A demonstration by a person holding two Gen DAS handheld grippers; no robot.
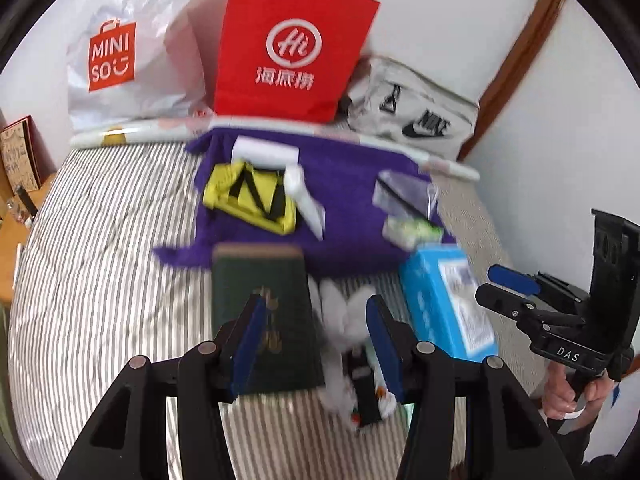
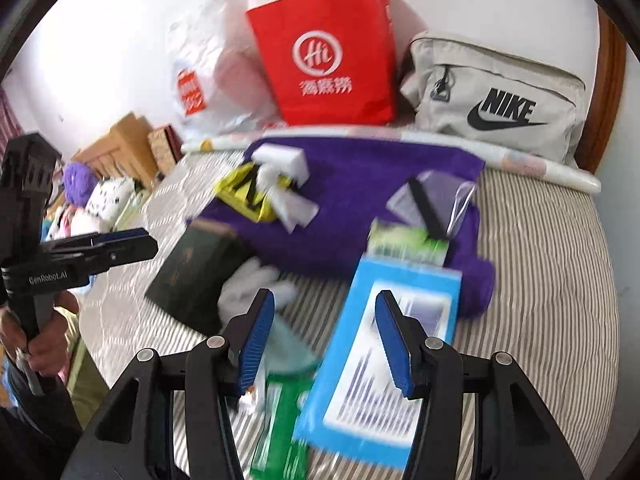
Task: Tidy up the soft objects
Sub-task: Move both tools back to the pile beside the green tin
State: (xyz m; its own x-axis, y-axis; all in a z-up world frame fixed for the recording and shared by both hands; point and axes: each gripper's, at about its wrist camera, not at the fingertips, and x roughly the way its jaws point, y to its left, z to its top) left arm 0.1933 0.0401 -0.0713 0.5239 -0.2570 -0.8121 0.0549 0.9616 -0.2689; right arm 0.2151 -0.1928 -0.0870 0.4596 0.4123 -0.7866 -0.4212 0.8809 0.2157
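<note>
A purple towel (image 1: 352, 184) (image 2: 360, 184) lies on the striped bed (image 1: 100, 260) with a yellow strapped item (image 1: 248, 196), white foam blocks (image 1: 264, 152) and a clear plastic bag (image 1: 404, 196) on it. In front of it lie a dark green book (image 1: 260, 280) (image 2: 196, 268), a white fluffy item (image 1: 340, 312) (image 2: 248, 280) and a blue pack (image 1: 440, 300) (image 2: 352, 380). My left gripper (image 1: 320, 344) (image 2: 148, 242) hovers open over the book and the fluffy item. My right gripper (image 2: 325, 344) (image 1: 486, 284) hovers open over the blue pack and a green packet (image 2: 280, 420). Neither holds anything.
Against the wall at the head of the bed stand a white Miniso bag (image 1: 120, 60), a red paper bag (image 1: 292, 48) and a grey Nike bag (image 2: 500, 100). Plush toys (image 2: 96, 196) sit by the bed's left side. Wooden furniture (image 1: 12, 240) stands left.
</note>
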